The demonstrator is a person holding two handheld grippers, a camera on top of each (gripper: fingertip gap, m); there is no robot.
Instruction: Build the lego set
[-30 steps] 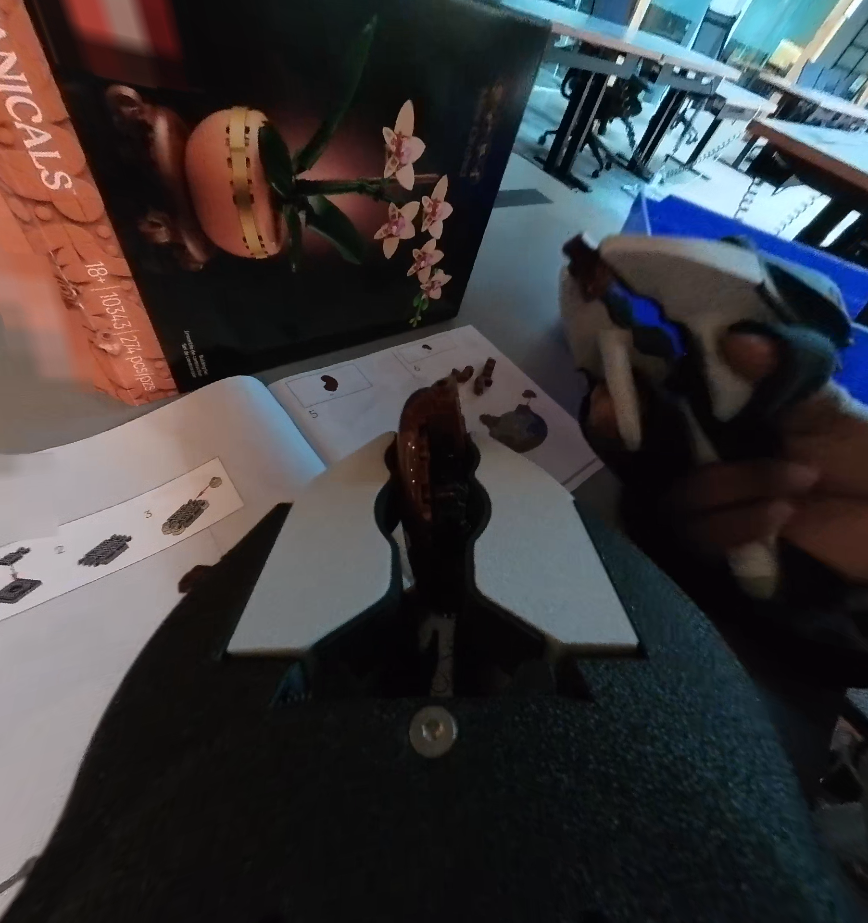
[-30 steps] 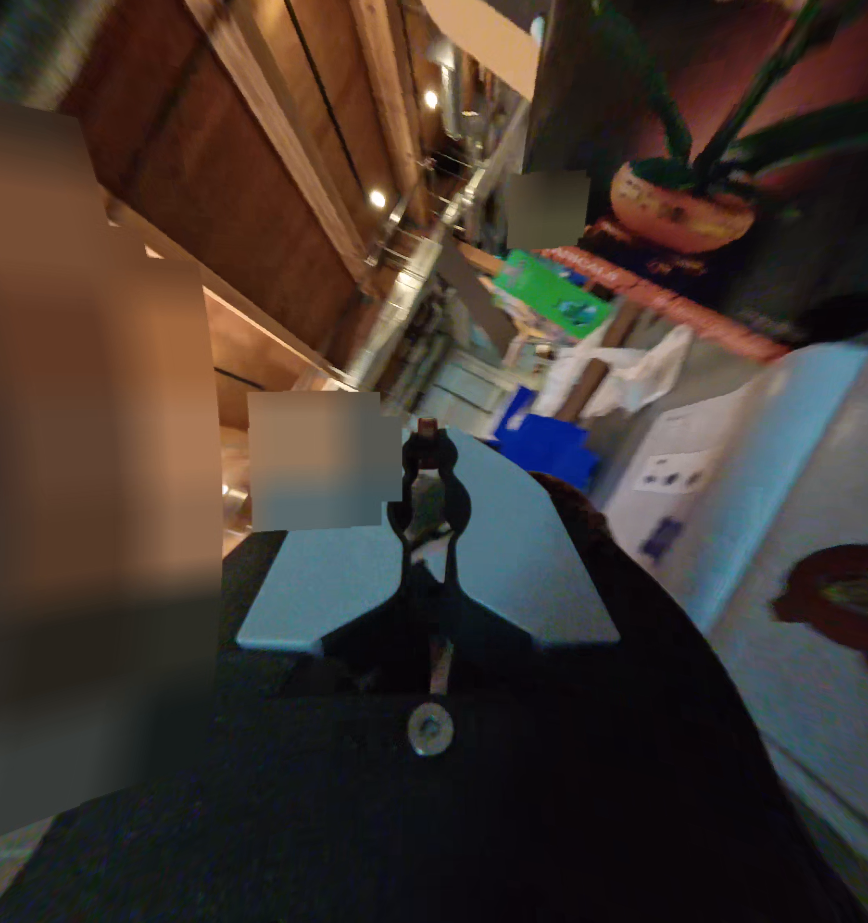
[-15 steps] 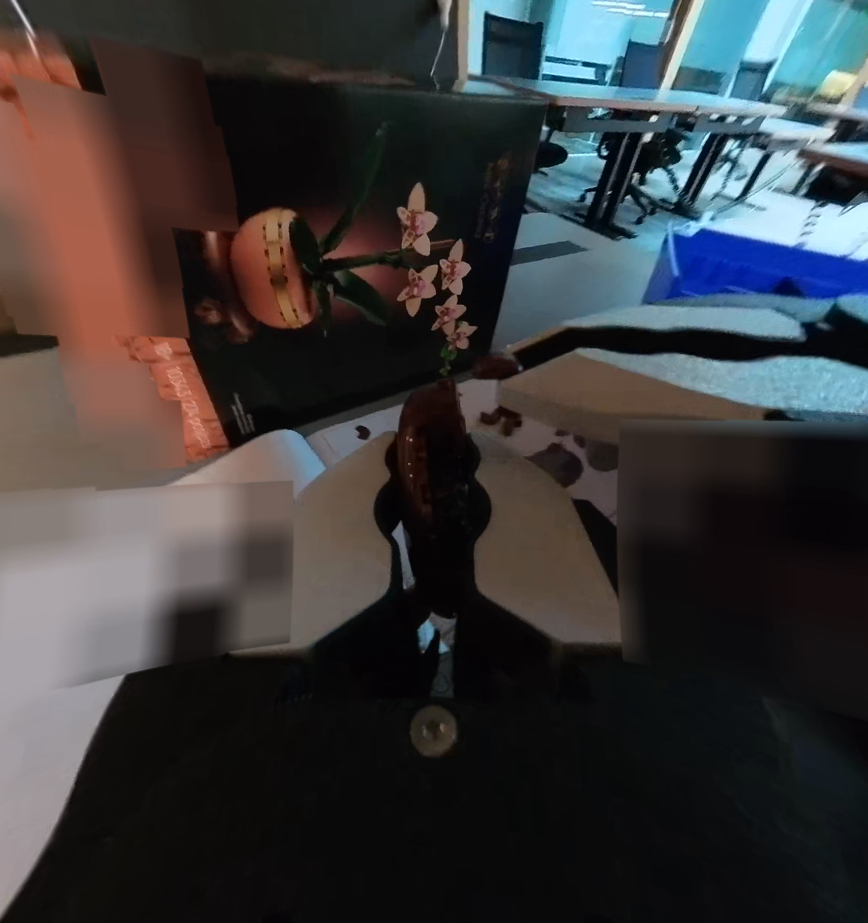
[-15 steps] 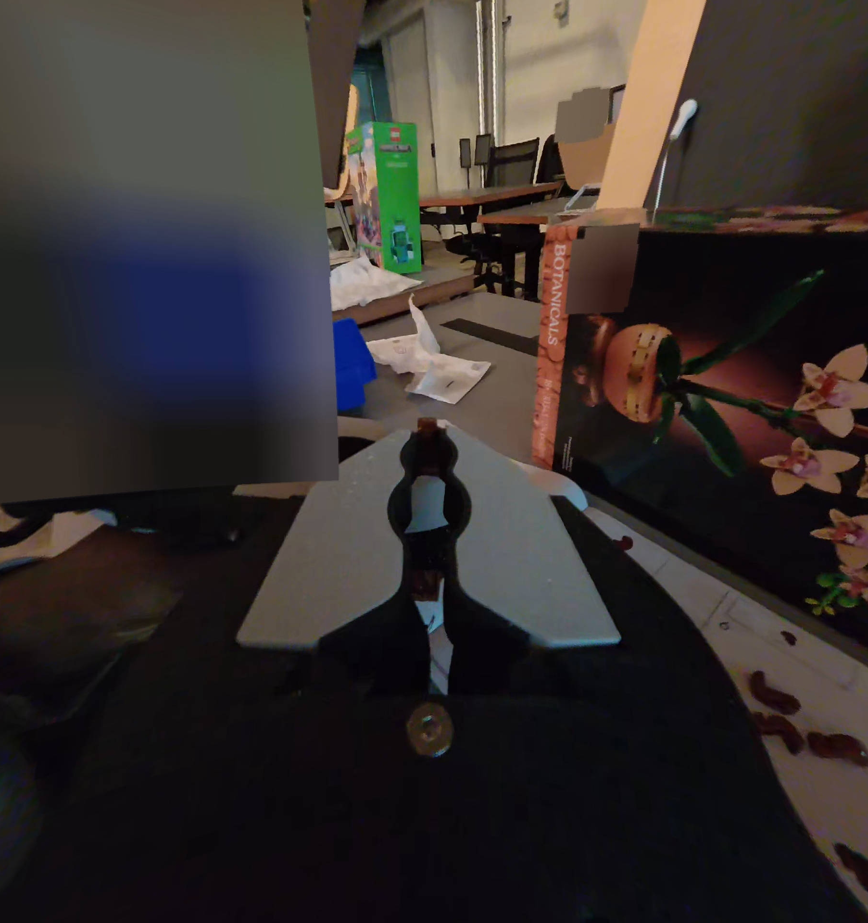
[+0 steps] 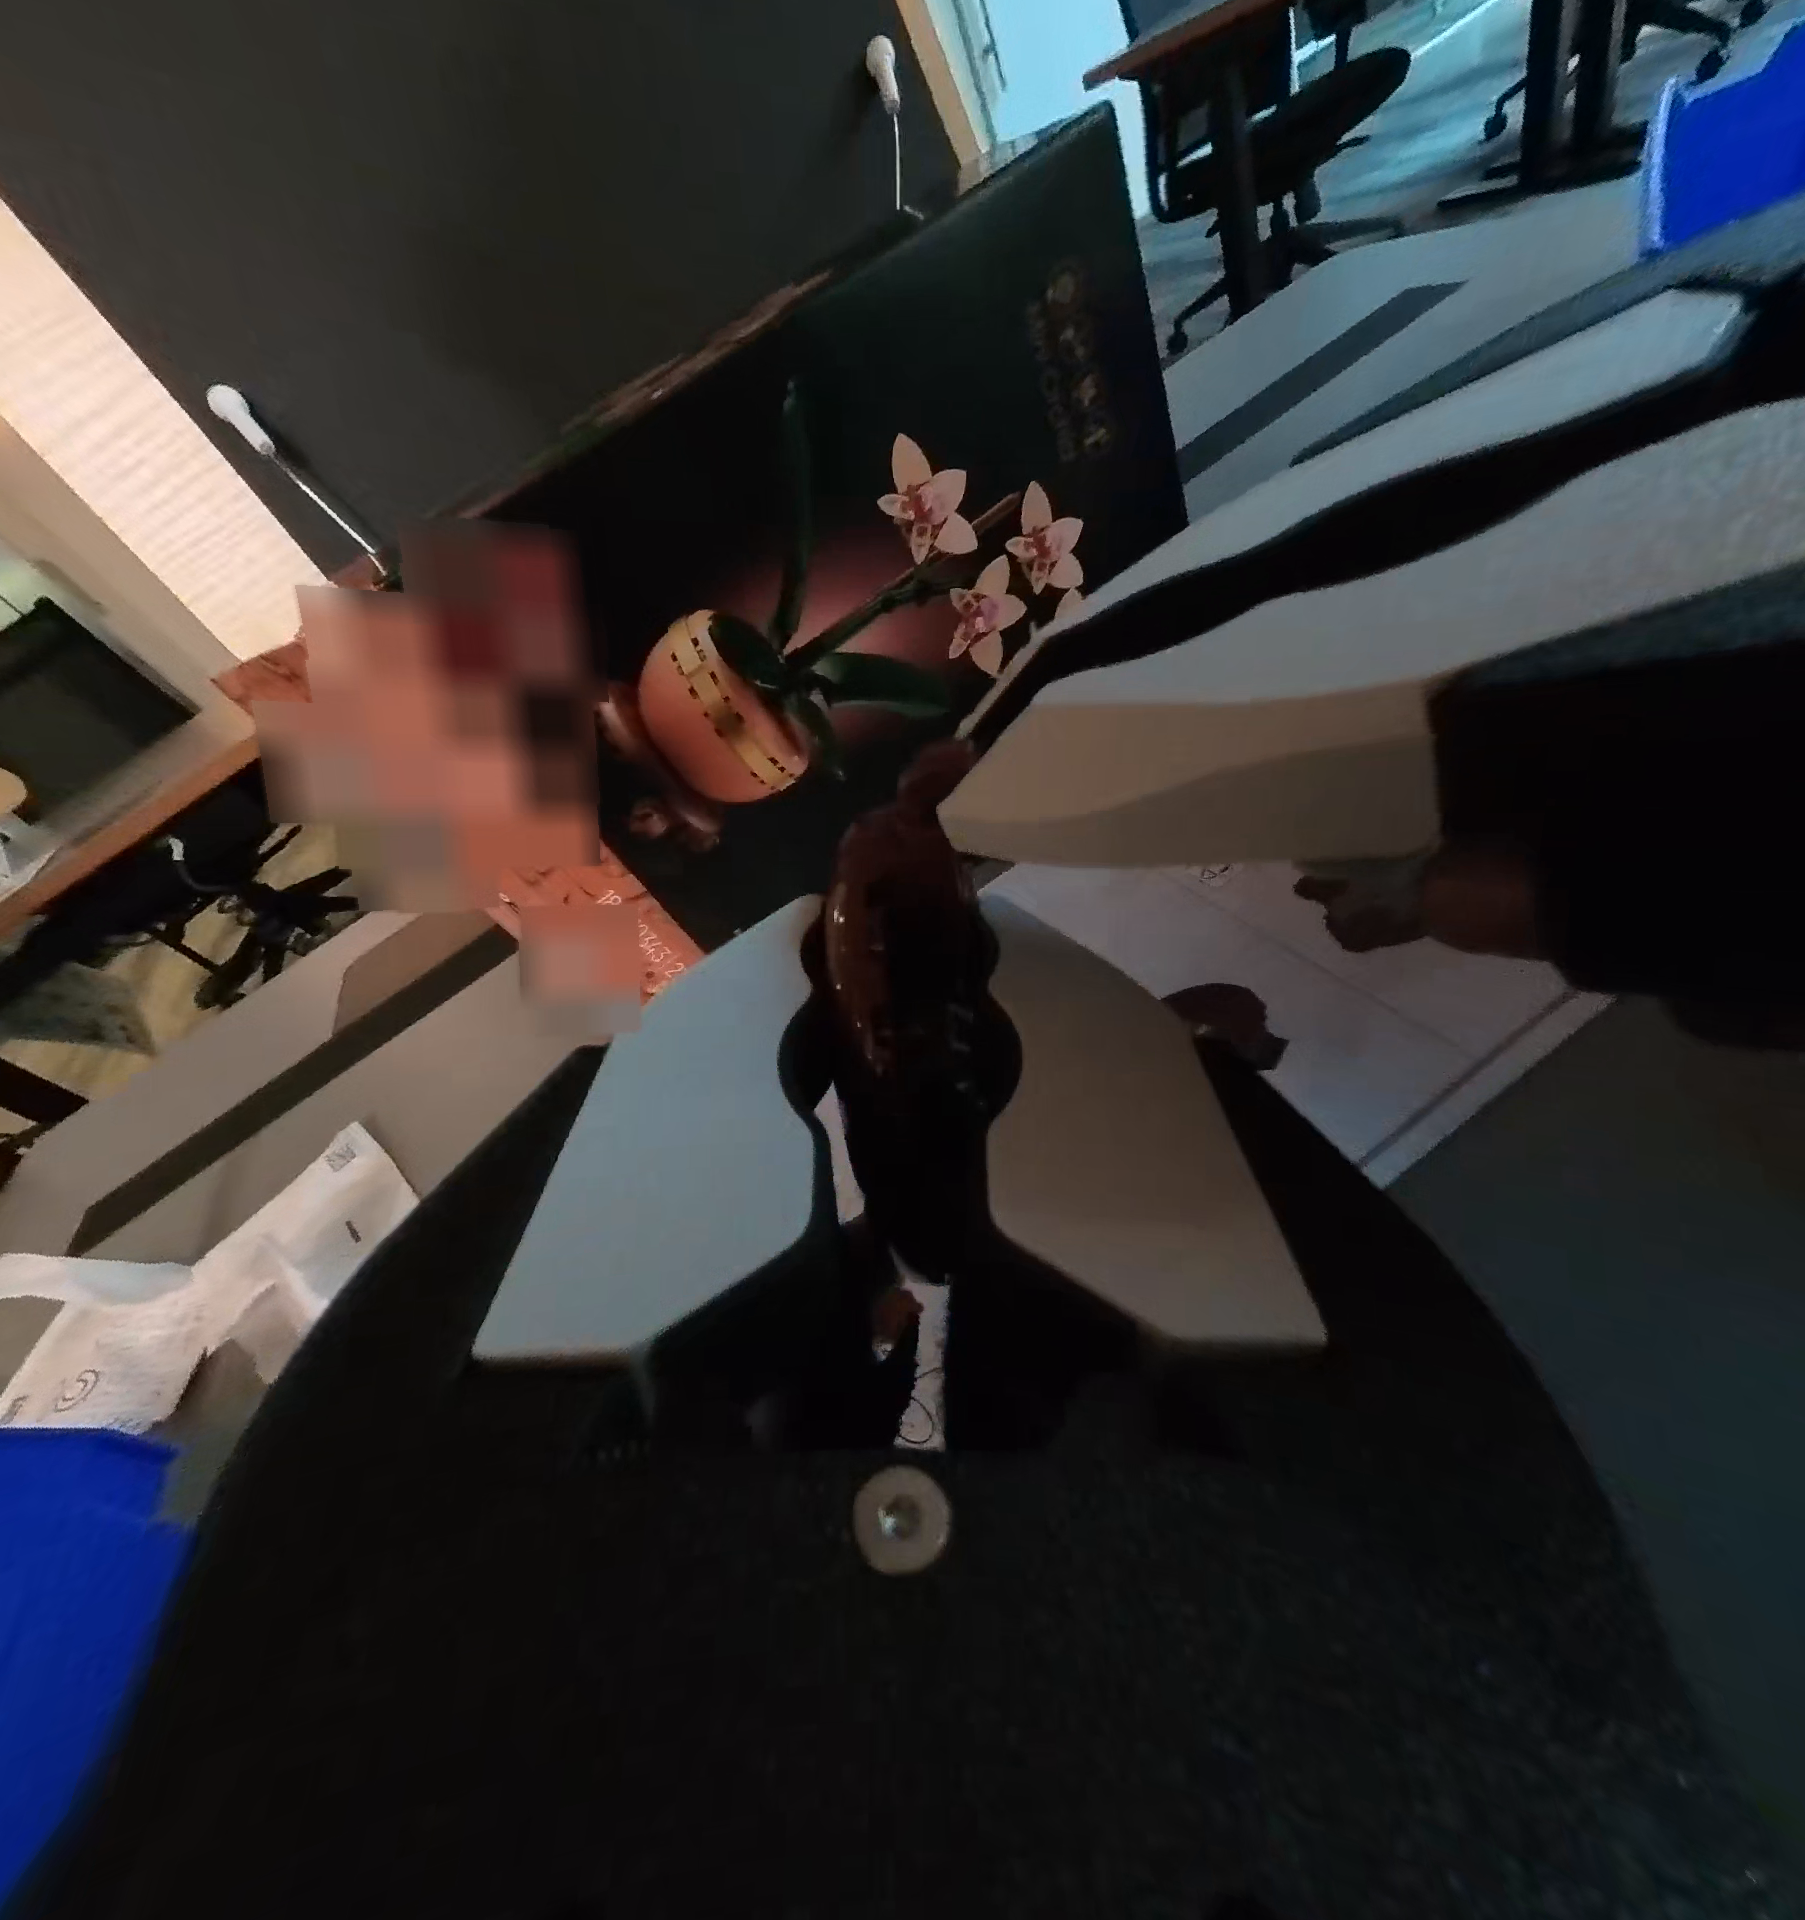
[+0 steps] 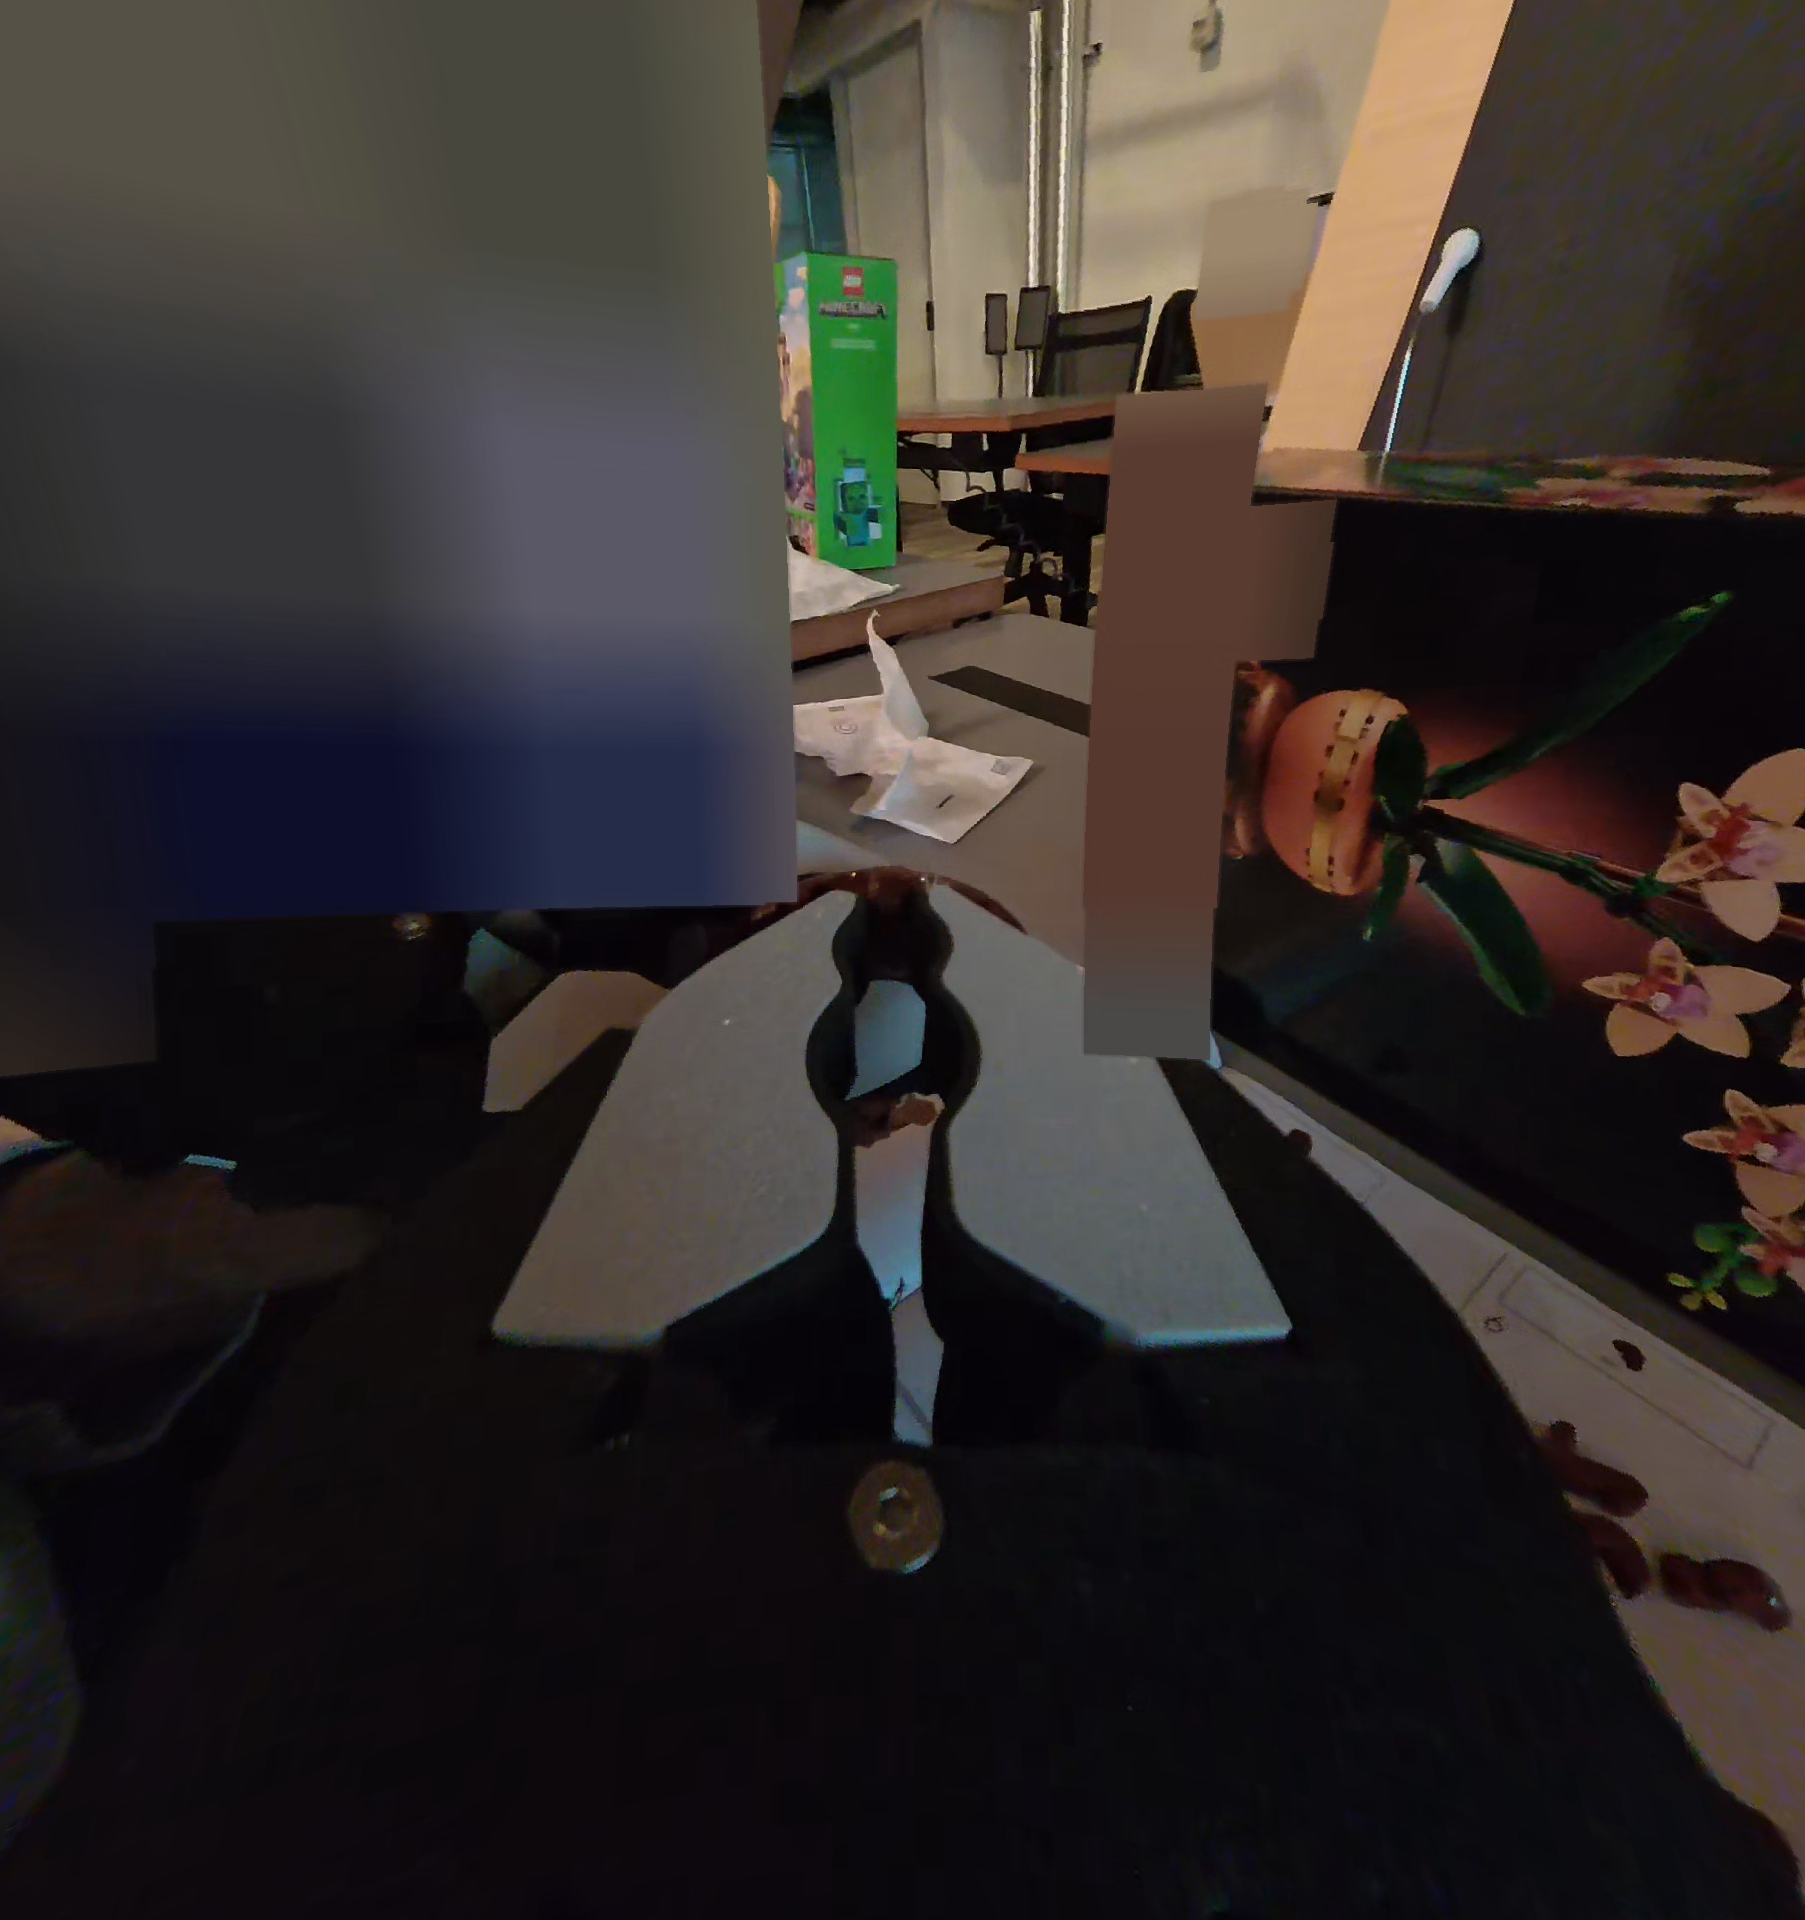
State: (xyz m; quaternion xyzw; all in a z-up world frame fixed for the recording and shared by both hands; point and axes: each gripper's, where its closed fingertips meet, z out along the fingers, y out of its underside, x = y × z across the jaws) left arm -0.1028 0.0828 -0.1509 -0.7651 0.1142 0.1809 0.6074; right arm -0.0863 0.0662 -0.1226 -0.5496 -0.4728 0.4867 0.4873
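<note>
While the left gripper [image 5: 903, 914] clamps a dark brown brick assembly [image 5: 893, 966] between its fingers, the right gripper [image 5: 965, 774] reaches in from the right, its narrow fingers pinching a small brown piece [image 5: 929, 774] against the top of the assembly. Far behind stands a black box with an orchid picture [image 5: 877, 582]. An instruction booklet [image 5: 1397, 997] lies under the grippers at the right, with loose brown pieces [image 6: 1708, 1584] on it.
</note>
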